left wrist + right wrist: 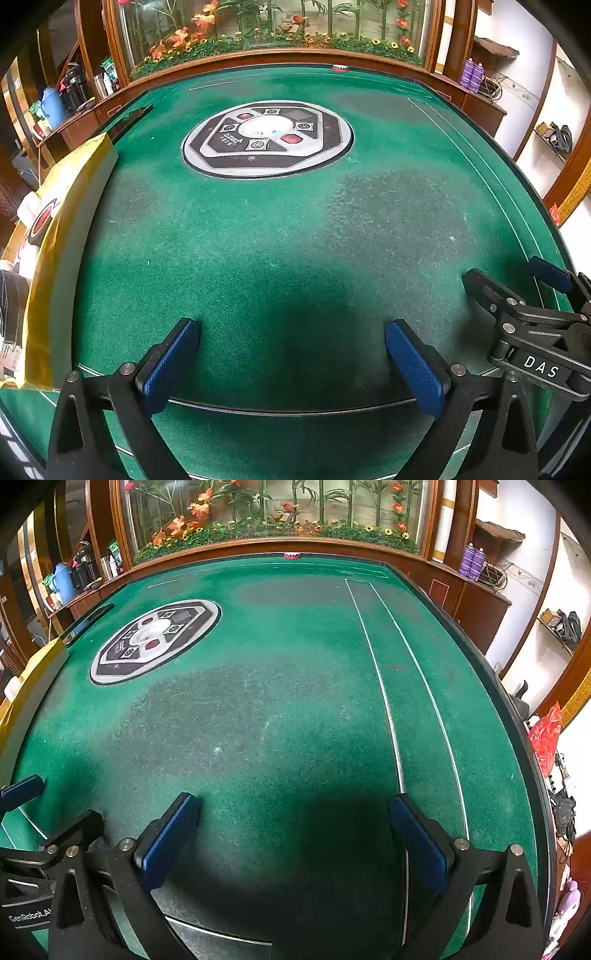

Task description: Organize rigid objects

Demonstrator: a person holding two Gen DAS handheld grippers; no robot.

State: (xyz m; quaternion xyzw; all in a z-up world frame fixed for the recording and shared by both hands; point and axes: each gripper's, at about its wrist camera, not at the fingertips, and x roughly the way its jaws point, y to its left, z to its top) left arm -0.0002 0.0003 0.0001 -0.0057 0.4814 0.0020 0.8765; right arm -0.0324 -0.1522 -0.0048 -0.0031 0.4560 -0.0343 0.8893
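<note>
At nine o'clock in the left wrist view a yellow box (70,206) lies along the left edge of the green felt table (258,240); its top face carries a round red-and-black printed mark, and whether it is sealed or what it contains cannot be told. The same box shows as a yellow edge at nine o'clock in the right wrist view. Toward twelve o'clock from it, set flush in the felt, is the round grey and black control panel (267,136) with red buttons and a white dome at its centre. At six o'clock the left gripper (291,354) hangs over bare felt with its blue pads (170,365) spread wide and nothing between them. Far off at twelve o'clock, against the table's back rail, sits a small red-and-white round object (340,68), well apart from both grippers. At four o'clock the right gripper (517,280) pokes in from the side, also wide apart and holding nothing; its own camera confirms this, with only felt and two white lines (388,709) under its splayed fingers (417,845).
</note>
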